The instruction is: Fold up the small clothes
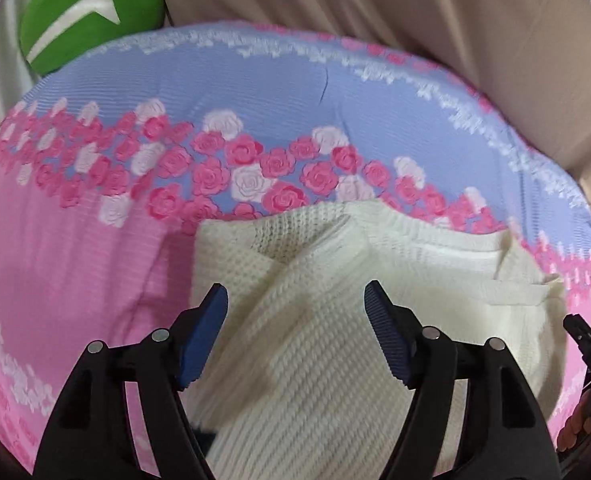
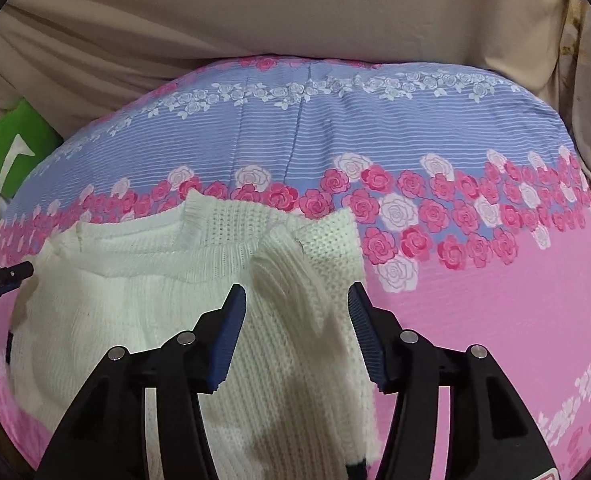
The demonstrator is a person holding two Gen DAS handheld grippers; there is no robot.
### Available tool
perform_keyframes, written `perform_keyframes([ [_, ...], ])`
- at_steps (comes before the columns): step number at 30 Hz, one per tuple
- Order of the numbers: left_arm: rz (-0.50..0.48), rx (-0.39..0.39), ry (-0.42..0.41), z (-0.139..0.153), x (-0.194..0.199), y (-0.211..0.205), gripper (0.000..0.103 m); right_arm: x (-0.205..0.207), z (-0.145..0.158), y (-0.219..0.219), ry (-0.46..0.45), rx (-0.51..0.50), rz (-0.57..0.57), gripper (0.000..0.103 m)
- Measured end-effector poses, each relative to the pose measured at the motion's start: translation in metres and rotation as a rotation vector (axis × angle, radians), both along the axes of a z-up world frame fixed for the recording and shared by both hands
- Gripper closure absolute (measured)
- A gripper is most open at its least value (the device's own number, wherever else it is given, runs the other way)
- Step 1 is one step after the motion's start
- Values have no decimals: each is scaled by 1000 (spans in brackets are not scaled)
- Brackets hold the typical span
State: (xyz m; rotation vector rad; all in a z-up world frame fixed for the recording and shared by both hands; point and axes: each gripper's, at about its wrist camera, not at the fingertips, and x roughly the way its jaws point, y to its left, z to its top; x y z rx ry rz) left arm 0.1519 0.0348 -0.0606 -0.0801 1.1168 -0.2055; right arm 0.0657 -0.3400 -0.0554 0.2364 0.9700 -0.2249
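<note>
White knit sweater [image 2: 143,280], rose bedcover [image 2: 495,320], open grippers

Sweater [image 2: 143,292]: cream knit, chunky ribbed and waffle texture, matt. Bedcover [image 2: 495,320]: woven cloth, finely ribbed, rose print, matt. Backdrop sheet [image 2: 255,20]: beige cloth, smooth, creased. Left tool [image 1: 295,300]: matt black plastic arms, ridged blue pads [image 1: 383,328], shiny metal pins.

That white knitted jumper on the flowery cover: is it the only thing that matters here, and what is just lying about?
Part of the job:
white knitted jumper
left claw, open
right claw, open

Just lying about:
green cushion
beige sheet
The flowery cover is only the work surface.
</note>
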Motion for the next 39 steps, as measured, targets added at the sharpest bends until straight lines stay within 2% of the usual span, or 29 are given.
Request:
perform_keyframes([
  [1, 2, 2, 20, -6, 3, 1, 39, 4, -4, 0, 7, 3, -1, 50],
  [2, 3, -5, 32, -11, 6, 2, 49, 7, -10, 0, 17, 9, -2, 50],
  [3, -11, -22, 50, -12, 6, 1, 54, 9, -14, 0, 28, 18, 0, 53],
  [5, -33, -55, 64, -15, 6, 0, 95, 11, -19, 2, 40, 37, 10, 95],
  [6, -36, -68, 61, -12, 4, 1, 95, 10, -16, 2, 30, 47, 12, 95],
  [8, -33, -88, 12, 6, 0, 3, 96, 2, 7, 1, -62, 64, 10, 96],
  [11, -33, -118, -81, 45, -3, 7, 97, -9, 57, -1, -226, 66, -5, 97],
  [14, -1, -125, -155, 69, 5, 12, 97, -11, 81, -11, -321, 53, -38, 97],
  [15, 6, -112, -162, 68, 10, 12, 97, -6, 76, -16, -312, 47, -42, 97],
  [16, 9, -95, -148, 59, 19, 10, 97, 5, 60, -22, -264, 41, -45, 97],
  [20, 11, 19, -4, -15, 40, -5, 96, 39, -30, -40, -5, 91, -74, 97],
  [21, 17, 33, 22, -29, 41, -6, 96, 41, -39, -39, 6, 88, -71, 97],
  [22, 22, 37, -27, -28, 37, -7, 96, 40, -37, -36, -3, 70, -70, 96],
  [25, 12, 22, -13, -15, 33, -6, 92, 28, -7, -29, -54, 58, -85, 94],
  [27, 19, 25, -43, 4, 23, -1, 90, 9, 20, -18, -124, 34, -98, 88],
  [28, 23, 28, -67, 18, 13, 2, 84, -4, 34, -8, -161, 33, -91, 87],
  [31, -10, -39, -111, 50, -23, 0, 72, -24, 49, 41, -173, 100, 63, 87],
  [33, -77, -68, -89, 56, -49, -16, 72, -29, 39, 86, -124, 148, 200, 87],
  [35, -178, -63, -33, 42, -80, -47, 72, -37, 17, 130, -59, 177, 321, 88],
  [37, -229, -32, 24, 22, -100, -64, 72, -46, -6, 160, 9, 199, 388, 92],
  [39, -237, -4, 59, 3, -110, -66, 70, -56, -21, 167, 48, 155, 400, 93],
])
